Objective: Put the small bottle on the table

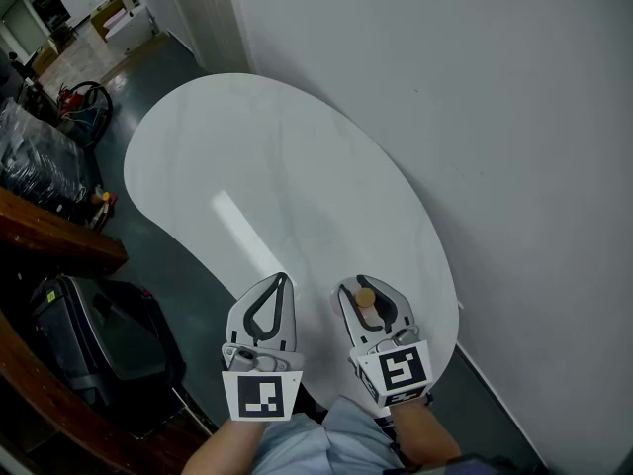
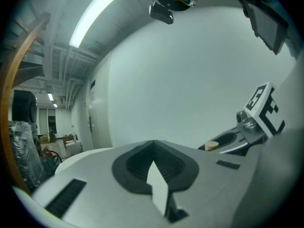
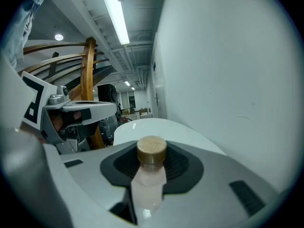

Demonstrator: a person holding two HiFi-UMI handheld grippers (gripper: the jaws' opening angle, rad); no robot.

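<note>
Head view, with both tool views. The left tool [image 1: 282, 281] and the right tool [image 1: 364, 283] lie side by side at lower centre of the frame, over the near end of a white oval bench [image 1: 277, 166]. The bench runs from there toward the upper left and lies against a pale wall [image 1: 495, 117] that fills the right half of the frame.

Left tool: jaws closed tip to tip, with nothing between them.

Right tool: jaws closed on the small bottle [image 1: 365, 297]. In the right tool view its round cork-coloured cap [image 3: 152, 149] sits between the dark ribbed pads, and its pale translucent body runs down to the bottom centre of the frame. From above, only the cap shows between the jaws. Whether the bottle touches the bench cannot be told.

In the left tool view, the right tool and the bottle's cap appear at centre right.

A dark bag [image 1: 99, 334] stands on the floor at lower left, below a curved wooden rail [image 1: 49, 231].
</note>
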